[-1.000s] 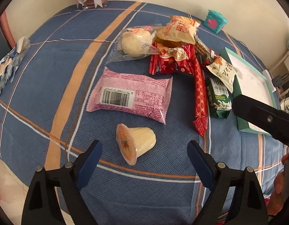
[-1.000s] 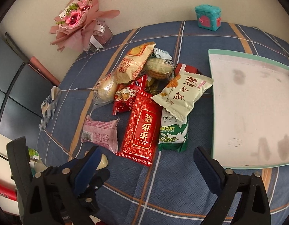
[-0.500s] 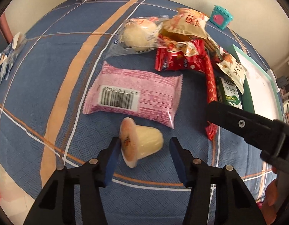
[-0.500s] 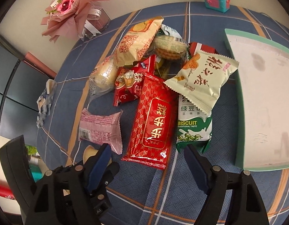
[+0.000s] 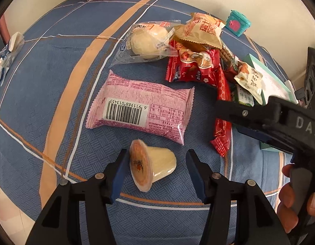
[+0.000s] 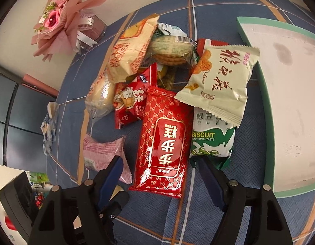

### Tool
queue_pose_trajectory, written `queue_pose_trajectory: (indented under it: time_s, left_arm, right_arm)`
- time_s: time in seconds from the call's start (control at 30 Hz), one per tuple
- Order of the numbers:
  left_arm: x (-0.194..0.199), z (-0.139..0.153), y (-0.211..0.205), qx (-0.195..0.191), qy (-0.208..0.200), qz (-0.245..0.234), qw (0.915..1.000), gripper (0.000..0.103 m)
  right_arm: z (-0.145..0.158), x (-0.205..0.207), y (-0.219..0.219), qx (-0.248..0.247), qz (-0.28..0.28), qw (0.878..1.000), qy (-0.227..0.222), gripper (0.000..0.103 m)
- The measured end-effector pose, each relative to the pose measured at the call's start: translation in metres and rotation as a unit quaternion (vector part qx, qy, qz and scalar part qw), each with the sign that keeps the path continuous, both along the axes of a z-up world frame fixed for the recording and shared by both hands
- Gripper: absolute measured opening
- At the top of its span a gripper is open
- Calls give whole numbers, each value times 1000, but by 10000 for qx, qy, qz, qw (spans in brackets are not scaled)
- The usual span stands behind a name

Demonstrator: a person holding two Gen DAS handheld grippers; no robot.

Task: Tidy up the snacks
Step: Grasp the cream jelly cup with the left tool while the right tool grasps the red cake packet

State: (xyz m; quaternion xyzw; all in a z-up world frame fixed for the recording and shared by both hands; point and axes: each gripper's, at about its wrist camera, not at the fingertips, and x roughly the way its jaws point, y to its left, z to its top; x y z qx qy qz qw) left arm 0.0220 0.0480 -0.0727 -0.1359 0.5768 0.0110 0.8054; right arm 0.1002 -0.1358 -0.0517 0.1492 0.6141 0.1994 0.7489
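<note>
A pale jelly cup (image 5: 157,163) lies on its side on the blue checked cloth (image 5: 55,65). My left gripper (image 5: 156,155) straddles it, jaws opening; the left pad sits close to the lid and a gap shows on the right side. A long red packet (image 6: 163,143) lies at the front of the snack heap. My right gripper (image 6: 160,160) hangs over its near end with jaws closing, and neither pad touches it. One of the right gripper's fingers (image 5: 235,110) reaches in from the right, held by a hand (image 5: 290,204).
A pink packet (image 5: 141,106) lies just beyond the cup. A wrapped bun (image 5: 147,40), a cream packet (image 6: 218,81) and a green biscuit pack (image 6: 210,140) crowd the heap. A green-rimmed tray (image 6: 267,122) lies right. A bouquet (image 6: 59,20) and a teal box (image 5: 238,22) stand behind.
The left jaws narrowed from wide apart to close around the jelly cup. The right gripper came down toward the red packet, its jaws narrowing.
</note>
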Motion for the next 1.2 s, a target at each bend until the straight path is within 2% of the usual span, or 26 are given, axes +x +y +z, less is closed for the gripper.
queue_pose_trajectory:
  time_s: [0.27,0.43,0.5,0.7,1.03,1.07,1.13,1.17,1.2]
  left_arm:
    - [4,-4,14,-4,14,149,9999,58]
    - [6,-2,2,127,21,110,9999,58]
    - [6,-2,4,115,-16,145,9998,49]
    - [-2,2,1,182,-113,87,9997,49]
    - [-14,26,-11,195,-315,26,9993,48]
    - [-15,30,-10,192,-356,25,9992,43]
    - [-17,38,-11,180,-408,17,9990,18]
    - [-18,42,-11,165,-428,17,9989,12]
    - [-19,45,-11,143,-461,15,9988,12]
  right_arm:
    - [-9,8,1,-114,-77,9999,77,65]
    - [-11,7,1,-257,-31,9997,19,54]
    - [-11,6,2,-302,12,9995,-4,52]
    - [-9,-1,1,-371,80,9993,-45,49]
    - [5,-12,-4,-223,151,9995,-171,49]
    - [7,-13,-5,-187,147,9995,-193,49]
    - [15,-17,-8,-127,149,9994,-269,49]
    - [19,-18,-10,-99,152,9993,-317,49]
    - [25,-20,-11,-71,145,9992,-363,49]
